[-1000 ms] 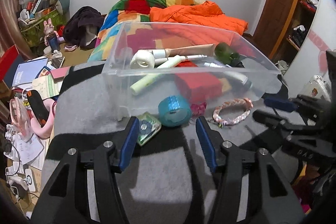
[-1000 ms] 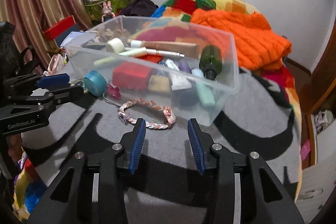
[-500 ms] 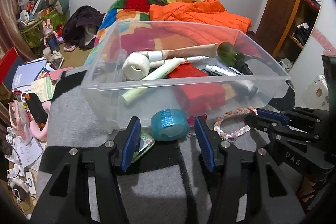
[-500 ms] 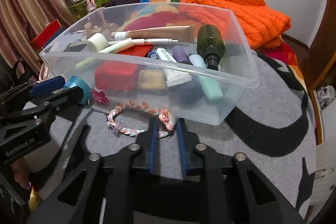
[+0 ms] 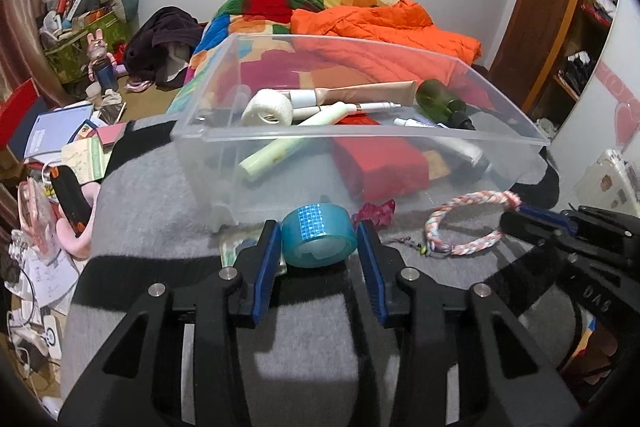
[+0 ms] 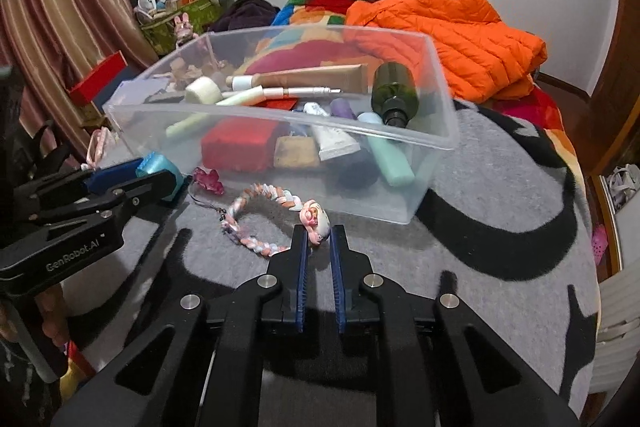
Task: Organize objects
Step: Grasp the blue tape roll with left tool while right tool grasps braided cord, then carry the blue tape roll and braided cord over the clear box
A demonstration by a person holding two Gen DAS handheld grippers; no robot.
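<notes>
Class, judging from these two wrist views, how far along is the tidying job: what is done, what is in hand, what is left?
Done: tubes, a green bottle and a red box lie in the clear bin. In hand: the left gripper has been closing around the blue tape roll; the right gripper pinches the braided bracelet. Left: both, and the pink charm, remain on the blanket.

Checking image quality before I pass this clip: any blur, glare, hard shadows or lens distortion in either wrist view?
Left wrist view: sharp; fisheye bends the clear bin rim and blacks out the corners; the left gripper casts a hard shadow on the grey blanket. Right wrist view: equally sharp, same bending at the edges, dark shadow under the right gripper; only soft sheen on the bin wall.
</notes>
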